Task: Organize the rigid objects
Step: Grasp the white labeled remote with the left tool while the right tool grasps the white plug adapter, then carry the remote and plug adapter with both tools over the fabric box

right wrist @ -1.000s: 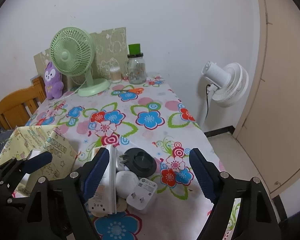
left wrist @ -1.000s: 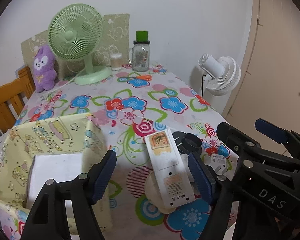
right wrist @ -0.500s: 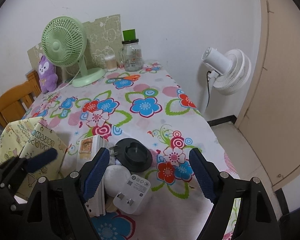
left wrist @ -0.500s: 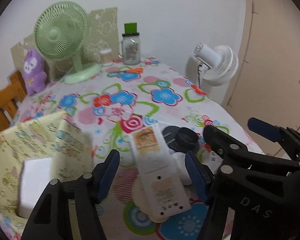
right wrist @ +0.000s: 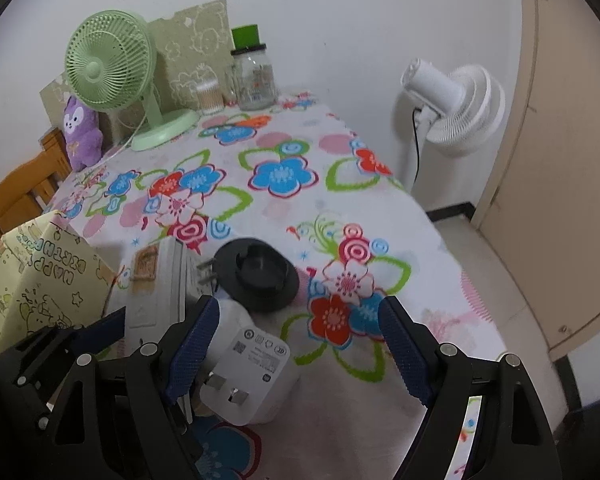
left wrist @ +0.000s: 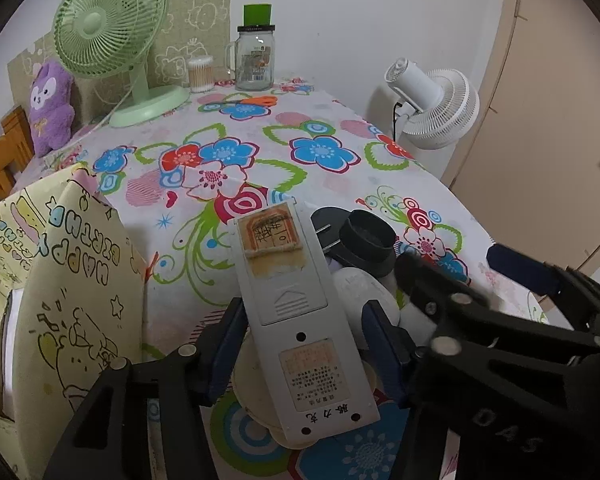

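The left gripper is closing around a long grey power strip that lies back-up near the tabletop's front edge; its blue pads flank the strip, contact unclear. The right gripper, just beside it, stands wide open over a white plug adapter resting by its left finger. A black round base lies just beyond. A yellow gift bag stands at the front left corner. A green fan, a purple plush and a glass jar line the far edge.
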`<action>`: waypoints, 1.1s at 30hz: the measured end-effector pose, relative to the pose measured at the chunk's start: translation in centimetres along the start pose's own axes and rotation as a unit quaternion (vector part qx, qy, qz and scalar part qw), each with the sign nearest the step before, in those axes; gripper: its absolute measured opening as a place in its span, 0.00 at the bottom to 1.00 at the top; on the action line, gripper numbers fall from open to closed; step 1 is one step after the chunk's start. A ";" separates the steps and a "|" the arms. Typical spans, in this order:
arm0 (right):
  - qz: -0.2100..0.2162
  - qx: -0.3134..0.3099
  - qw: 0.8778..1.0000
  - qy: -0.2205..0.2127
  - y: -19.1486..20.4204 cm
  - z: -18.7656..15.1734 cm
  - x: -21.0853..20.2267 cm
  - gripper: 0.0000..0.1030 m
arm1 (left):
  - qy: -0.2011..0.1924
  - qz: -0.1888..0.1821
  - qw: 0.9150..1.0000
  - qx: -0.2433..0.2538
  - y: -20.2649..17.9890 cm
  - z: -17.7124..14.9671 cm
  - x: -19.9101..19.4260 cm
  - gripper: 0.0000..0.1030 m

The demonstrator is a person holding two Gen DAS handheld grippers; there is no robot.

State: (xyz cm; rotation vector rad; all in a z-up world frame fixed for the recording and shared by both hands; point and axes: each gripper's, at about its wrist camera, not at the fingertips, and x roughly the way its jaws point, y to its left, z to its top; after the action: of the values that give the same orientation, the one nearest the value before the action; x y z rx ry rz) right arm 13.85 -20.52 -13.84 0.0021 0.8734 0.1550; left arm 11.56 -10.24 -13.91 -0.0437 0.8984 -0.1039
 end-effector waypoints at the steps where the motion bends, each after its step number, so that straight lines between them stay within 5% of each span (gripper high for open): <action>1: -0.002 0.001 1.000 0.004 0.1 -0.1 0.2 0.82 | -0.003 0.003 1.000 0.003 -0.1 -0.1 -0.1 0.57; 19: -0.040 0.036 0.998 0.017 1.9 -1.5 -0.4 0.80 | -0.010 -0.003 1.000 -0.001 0.8 -1.4 -0.7 0.49; 21: -0.037 0.049 0.998 0.018 1.8 -1.9 -0.2 0.73 | -0.012 0.002 1.000 0.010 0.7 -1.6 -0.7 0.49; 23: -0.020 0.070 0.997 0.026 1.6 -2.3 0.1 0.48 | -0.016 0.008 1.000 0.019 0.4 -1.7 -0.8 0.49; 27: -0.023 0.076 0.997 0.026 1.8 -2.2 0.2 0.41 | -0.019 0.004 1.000 0.014 0.7 -1.7 -0.7 0.48; 28: -0.023 0.078 0.996 0.024 1.7 -2.2 0.2 0.32 | -0.018 -0.002 1.000 0.009 0.9 -1.5 -0.7 0.47; 33: -0.021 0.081 0.996 0.018 1.3 -1.6 0.4 0.30 | -0.023 -0.007 1.000 0.005 0.9 -0.9 -0.7 0.45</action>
State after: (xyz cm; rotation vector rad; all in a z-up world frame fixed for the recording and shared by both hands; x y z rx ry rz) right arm 12.74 -19.24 -15.10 0.1332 0.9191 0.0455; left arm 10.48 -9.23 -14.06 -0.0436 0.8509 -0.1207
